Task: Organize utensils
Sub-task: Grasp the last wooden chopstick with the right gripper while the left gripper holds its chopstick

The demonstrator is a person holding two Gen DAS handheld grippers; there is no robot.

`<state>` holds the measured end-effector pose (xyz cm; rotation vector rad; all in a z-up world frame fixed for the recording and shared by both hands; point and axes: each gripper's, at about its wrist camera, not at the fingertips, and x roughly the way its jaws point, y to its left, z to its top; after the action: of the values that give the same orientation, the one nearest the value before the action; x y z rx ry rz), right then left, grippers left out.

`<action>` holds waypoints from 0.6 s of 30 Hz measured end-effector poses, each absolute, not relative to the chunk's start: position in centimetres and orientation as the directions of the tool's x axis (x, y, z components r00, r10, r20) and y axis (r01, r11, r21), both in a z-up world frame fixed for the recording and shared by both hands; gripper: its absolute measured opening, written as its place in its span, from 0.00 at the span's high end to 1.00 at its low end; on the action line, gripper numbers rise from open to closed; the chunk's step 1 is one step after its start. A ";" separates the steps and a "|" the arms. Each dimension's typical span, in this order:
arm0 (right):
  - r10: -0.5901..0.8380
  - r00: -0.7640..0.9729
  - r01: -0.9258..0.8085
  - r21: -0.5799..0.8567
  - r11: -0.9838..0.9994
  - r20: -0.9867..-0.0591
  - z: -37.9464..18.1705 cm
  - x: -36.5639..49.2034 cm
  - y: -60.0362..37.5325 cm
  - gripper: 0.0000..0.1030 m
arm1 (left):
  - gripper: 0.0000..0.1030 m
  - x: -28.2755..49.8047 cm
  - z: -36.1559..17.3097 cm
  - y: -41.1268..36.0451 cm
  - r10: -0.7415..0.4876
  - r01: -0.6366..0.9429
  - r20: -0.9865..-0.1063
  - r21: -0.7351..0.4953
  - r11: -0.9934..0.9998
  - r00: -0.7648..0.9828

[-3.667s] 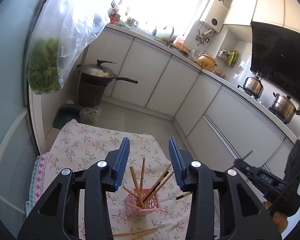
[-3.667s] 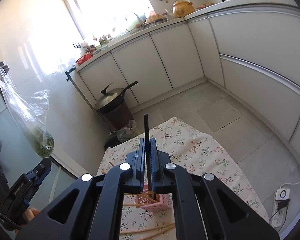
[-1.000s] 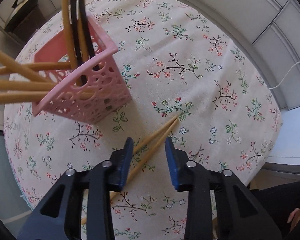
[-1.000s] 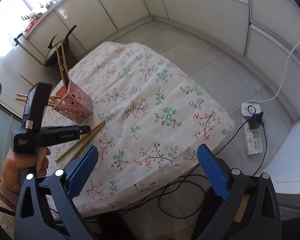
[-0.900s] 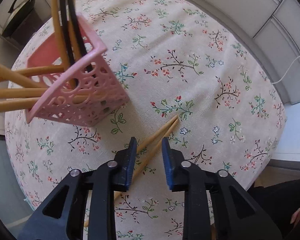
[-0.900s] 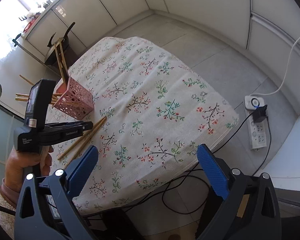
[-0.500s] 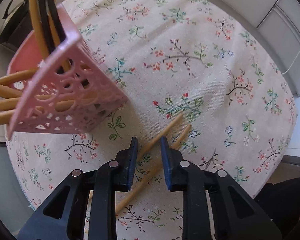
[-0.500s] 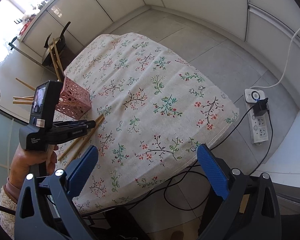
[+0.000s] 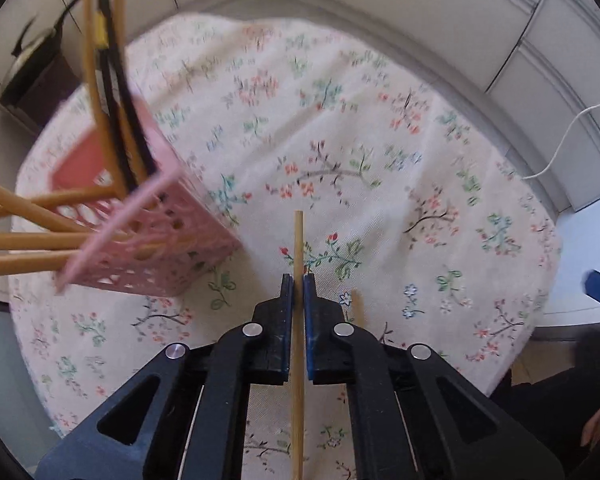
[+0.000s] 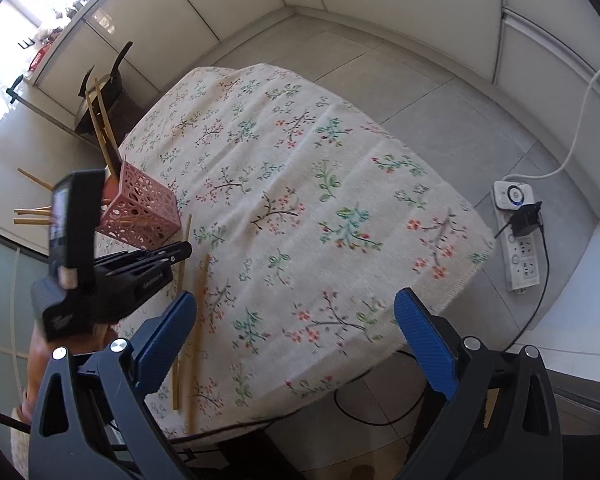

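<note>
Left fingers (image 9: pixel 287 320) clamp a wooden chopstick (image 9: pixel 298 240) that juts beyond their tips; right fingers (image 10: pixel 424 328) gape wide, holding nothing.

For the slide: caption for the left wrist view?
Left gripper shut on a wooden chopstick beside the pink basket.

Right gripper (image 10: pixel 296 334) jaws spread wide above the floral tablecloth (image 10: pixel 300 200).

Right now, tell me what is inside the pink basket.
The basket holds several wooden chopsticks and a few black ones, all sticking out. Its walls and the sticks hide the bottom.
</note>
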<state>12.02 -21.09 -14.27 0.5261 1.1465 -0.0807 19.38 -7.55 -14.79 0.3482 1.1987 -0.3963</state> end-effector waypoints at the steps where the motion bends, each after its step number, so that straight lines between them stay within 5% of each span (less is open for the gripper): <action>1: 0.214 0.408 0.328 0.361 0.873 -0.888 -14.7 12.7 -20.7 0.07 | 0.95 18.9 -13.6 -7.1 -0.128 0.475 -0.935 0.047 0.879 0.330; 7: 0.280 0.236 0.283 0.341 0.897 -0.931 -18.9 16.4 -16.3 0.07 | 0.95 14.4 -7.5 -3.3 -0.171 0.445 -0.872 0.059 0.894 0.459; 12: 0.193 0.146 0.229 0.223 0.948 -0.970 -21.9 17.5 -12.8 0.19 | 0.95 12.3 -4.3 -2.0 -0.184 0.398 -0.808 0.069 0.915 0.560; 15: 0.105 0.173 0.193 0.139 0.971 -0.979 -21.8 17.6 -10.9 0.40 | 0.95 11.8 -3.0 -1.6 -0.200 0.391 -0.781 0.061 0.918 0.591; 17: 0.044 0.208 0.202 0.087 0.976 -0.977 -21.8 17.4 -10.4 0.67 | 0.95 11.6 -2.3 -1.4 -0.208 0.389 -0.768 0.058 0.920 0.606; 18: 0.048 0.223 0.211 0.097 0.973 -0.974 -21.8 17.3 -10.6 0.72 | 0.95 11.5 -2.3 -1.5 -0.208 0.387 -0.763 0.060 0.920 0.612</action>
<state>17.34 -10.59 -21.79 0.2263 1.3443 -0.1140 11.48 -1.54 -2.33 0.2281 0.8461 -0.3469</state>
